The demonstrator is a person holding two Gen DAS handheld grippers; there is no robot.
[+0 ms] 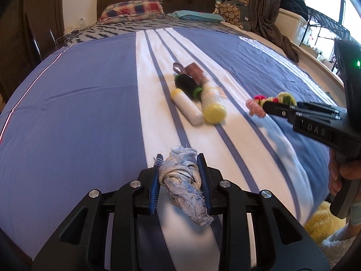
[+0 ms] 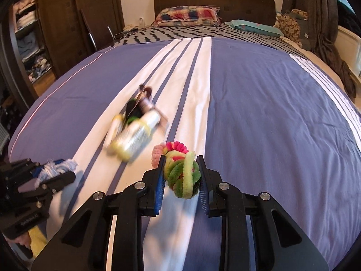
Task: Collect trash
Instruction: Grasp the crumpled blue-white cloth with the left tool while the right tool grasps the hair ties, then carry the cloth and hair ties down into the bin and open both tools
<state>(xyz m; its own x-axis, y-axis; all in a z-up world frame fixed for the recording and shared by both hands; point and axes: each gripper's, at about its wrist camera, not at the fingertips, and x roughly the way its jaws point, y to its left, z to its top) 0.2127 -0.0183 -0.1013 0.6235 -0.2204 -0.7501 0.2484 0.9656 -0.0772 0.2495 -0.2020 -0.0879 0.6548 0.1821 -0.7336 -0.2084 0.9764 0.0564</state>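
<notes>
raised letters "das" on right gripper [image 1: 267,108] body; nothing else legible.

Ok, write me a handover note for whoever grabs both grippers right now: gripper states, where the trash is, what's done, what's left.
Left gripper: shut on a frayed pale-blue rag, lifted off the bedspread.
Right gripper: shut on a bundle of fuzzy hair ties, green, yellow and pink, also clear of the bed.
Still on the bed's white stripe: a white tube, a yellow-capped bottle, a black fuzzy piece and a brown item, all in one cluster.
Done: two pieces picked up.
Left: drop both somewhere; no bin shows in either view. Then return for the cluster.
</notes>
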